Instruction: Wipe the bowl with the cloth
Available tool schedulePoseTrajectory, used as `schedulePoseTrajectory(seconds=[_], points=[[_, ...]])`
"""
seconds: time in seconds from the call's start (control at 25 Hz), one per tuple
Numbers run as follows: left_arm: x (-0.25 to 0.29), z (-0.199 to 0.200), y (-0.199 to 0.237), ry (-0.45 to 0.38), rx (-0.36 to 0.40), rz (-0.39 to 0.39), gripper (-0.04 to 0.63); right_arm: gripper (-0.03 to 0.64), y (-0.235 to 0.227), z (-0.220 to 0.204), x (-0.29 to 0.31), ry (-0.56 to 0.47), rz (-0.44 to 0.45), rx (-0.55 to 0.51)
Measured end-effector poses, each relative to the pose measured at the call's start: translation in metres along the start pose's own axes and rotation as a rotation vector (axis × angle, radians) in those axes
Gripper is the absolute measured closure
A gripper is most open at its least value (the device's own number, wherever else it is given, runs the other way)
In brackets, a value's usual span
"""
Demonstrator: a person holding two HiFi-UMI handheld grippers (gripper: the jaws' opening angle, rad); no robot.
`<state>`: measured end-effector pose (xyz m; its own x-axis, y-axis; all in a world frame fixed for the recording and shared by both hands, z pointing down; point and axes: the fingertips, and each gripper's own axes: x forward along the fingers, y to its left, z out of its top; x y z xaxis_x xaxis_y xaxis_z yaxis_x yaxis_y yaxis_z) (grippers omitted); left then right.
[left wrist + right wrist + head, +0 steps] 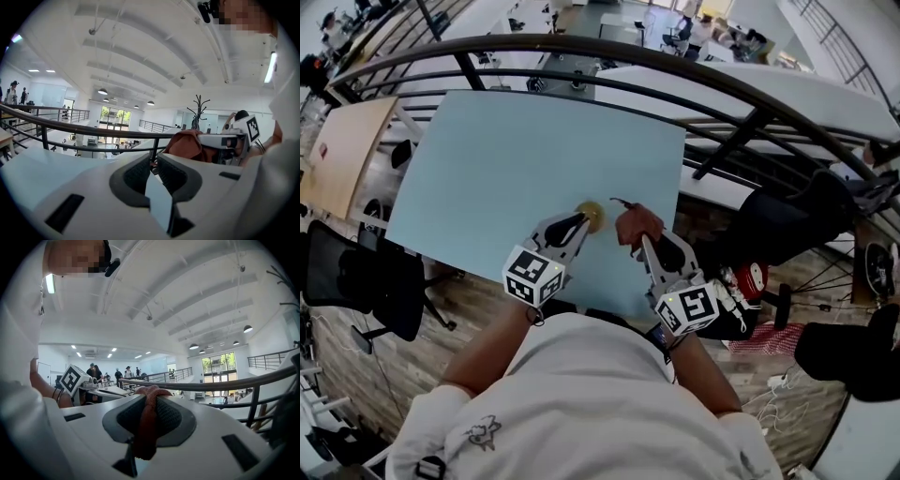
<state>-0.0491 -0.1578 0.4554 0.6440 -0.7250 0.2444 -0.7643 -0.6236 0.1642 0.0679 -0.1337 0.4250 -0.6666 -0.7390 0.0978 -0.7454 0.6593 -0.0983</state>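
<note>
A small yellowish bowl (pixel 592 215) sits on the light blue table (pixel 487 178), near its front edge. My left gripper (pixel 580 224) points at the bowl with its tips right at the near rim. In the left gripper view, the left gripper (pixel 153 169) shows a narrow gap between its dark pads with nothing in it, and the bowl is hidden there. Just right of the bowl, my right gripper (pixel 641 240) is shut on a reddish-brown cloth (pixel 637 223). The cloth (pixel 147 420) runs bunched between the pads of the right gripper (pixel 150 401). The left gripper view shows the cloth (pixel 185 144) too.
A black curved railing (pixel 675 70) runs behind the table. A wooden table (pixel 342 150) and black chairs (pixel 366 281) stand at the left. Dark bags (pixel 792 220) and a red item (pixel 755 277) lie on the floor at the right, near the table's right edge.
</note>
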Motion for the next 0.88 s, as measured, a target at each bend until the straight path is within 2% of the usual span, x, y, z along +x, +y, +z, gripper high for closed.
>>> schedulePoseTrajectory(seconds=[0.28, 0.44, 0.88], points=[[0.022, -0.033, 0.031, 0.078, -0.07, 0.038, 0.49, 0.552, -0.018, -0.022, 0.019, 0.029, -0.003, 0.039], [0.034, -0.066, 0.051, 0.175, -0.111, 0.044, 0.453, 0.552, -0.023, -0.036, 0.031, 0.06, -0.014, 0.07], [0.066, -0.163, 0.116, 0.408, -0.226, 0.028, 0.43, 0.552, -0.029, -0.073, 0.067, 0.152, -0.061, 0.134]])
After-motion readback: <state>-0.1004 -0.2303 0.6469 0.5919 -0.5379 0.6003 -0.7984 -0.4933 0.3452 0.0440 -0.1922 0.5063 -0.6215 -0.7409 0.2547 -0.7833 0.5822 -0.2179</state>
